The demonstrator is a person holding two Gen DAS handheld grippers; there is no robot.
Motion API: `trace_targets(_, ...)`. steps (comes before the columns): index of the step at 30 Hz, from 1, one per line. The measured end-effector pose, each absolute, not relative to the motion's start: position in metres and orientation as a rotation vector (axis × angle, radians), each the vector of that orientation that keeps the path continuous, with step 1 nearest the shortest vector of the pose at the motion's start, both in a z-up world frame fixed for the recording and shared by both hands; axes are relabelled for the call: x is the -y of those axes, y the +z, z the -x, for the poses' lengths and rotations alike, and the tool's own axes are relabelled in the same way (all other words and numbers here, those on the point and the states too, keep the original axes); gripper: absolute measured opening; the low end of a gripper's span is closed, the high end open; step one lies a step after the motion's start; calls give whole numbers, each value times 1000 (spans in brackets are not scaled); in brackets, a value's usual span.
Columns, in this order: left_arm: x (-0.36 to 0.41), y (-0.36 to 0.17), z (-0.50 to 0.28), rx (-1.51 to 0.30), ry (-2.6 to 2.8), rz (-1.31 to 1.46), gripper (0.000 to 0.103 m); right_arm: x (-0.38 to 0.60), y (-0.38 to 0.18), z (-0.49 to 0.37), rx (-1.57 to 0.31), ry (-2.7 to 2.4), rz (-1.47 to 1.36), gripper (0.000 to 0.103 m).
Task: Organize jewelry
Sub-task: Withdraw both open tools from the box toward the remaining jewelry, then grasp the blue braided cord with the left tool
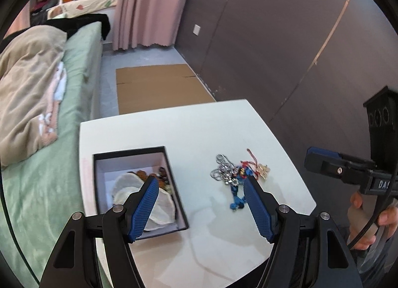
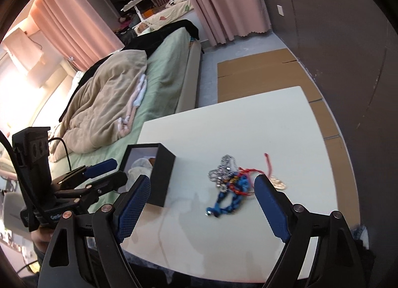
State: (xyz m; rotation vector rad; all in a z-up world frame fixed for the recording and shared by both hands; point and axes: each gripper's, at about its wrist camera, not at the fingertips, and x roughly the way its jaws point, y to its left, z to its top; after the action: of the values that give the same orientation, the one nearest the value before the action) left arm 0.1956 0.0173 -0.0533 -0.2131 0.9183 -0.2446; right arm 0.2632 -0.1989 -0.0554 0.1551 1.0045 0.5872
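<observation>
A tangled jewelry pile [image 1: 232, 173] lies on the white table [image 1: 189, 129]: silver chain, blue beaded strand, red cord and a gold pendant. Left of it stands an open black box [image 1: 139, 191] with white cloth and a few dark pieces inside. My left gripper [image 1: 201, 187] hovers open between box and pile, nothing between its fingers. In the right wrist view the jewelry pile [image 2: 230, 185] lies just ahead of my right gripper [image 2: 202, 185], which is open and empty above the table. The box [image 2: 159, 173] sits to its left.
A bed with a green sheet [image 1: 74, 69] and beige quilt [image 1: 27, 81] runs along the table's left side. Flattened cardboard [image 1: 159, 86] covers the floor beyond the table. A dark wall [image 1: 273, 39] stands on the right. A hand [image 1: 365, 216] holds the right gripper at the table's right edge.
</observation>
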Motion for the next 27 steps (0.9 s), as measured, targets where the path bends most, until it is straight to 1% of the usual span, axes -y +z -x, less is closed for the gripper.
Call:
trace_targets(7, 10, -67, -195, -969, -280, 171, 71, 224, -64, -263, -1021, 547, -154, 86)
trace_targets(10, 17, -73, -196, -991, -281, 171, 68, 233, -66, -262, -1023, 535, -156, 86)
trace_targets(12, 21, -77, -198, -1013, -283, 180, 68, 240, -67, -260, -1023, 532, -159, 86)
trace_targets(15, 29, -85, -202, -1049, -278, 172, 61, 247, -69, -260, -1028, 523, -161, 86)
trace_targets(22, 49, -101, -214, -1118, -221, 187, 60, 263, -73, -261, -1046, 510, -185, 86)
trace_targets(25, 55, -112, -222, -1163, -174, 190, 54, 267, -76, -262, -1054, 510, -195, 86)
trace_targets(27, 58, -118, -226, -1189, -161, 198, 54, 269, -77, -263, -1063, 511, -201, 86)
